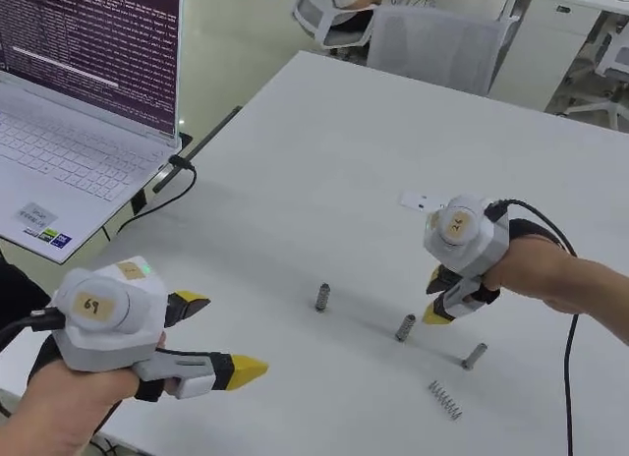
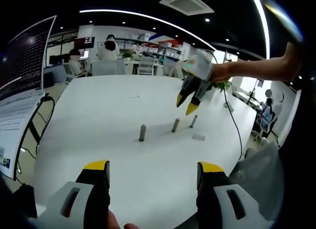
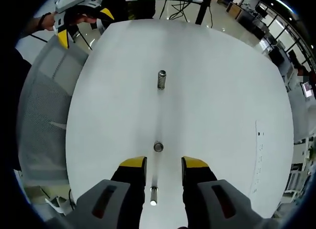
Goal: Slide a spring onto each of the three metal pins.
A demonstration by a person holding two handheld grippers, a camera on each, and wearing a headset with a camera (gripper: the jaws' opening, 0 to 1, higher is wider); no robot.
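Three metal pins stand in a row on the white table (image 1: 324, 161). The left pin (image 1: 322, 297) and the middle pin (image 1: 405, 327) each wear a spring. The right pin (image 1: 475, 356) is bare. A loose spring (image 1: 444, 399) lies flat just in front of it. My right gripper (image 1: 435, 297) hovers open just above the middle pin, nothing between its fingers; in its own view the middle pin (image 3: 158, 147) sits ahead of the right gripper (image 3: 164, 165). My left gripper (image 1: 218, 335) is open at the near left, well away from the pins (image 2: 142, 133).
An open laptop (image 1: 79, 112) sits at the far left with a black cable (image 1: 167, 186) running to it. A small white tag (image 1: 425, 200) lies behind the right gripper. Grey office chairs (image 1: 432, 43) stand beyond the table's far edge.
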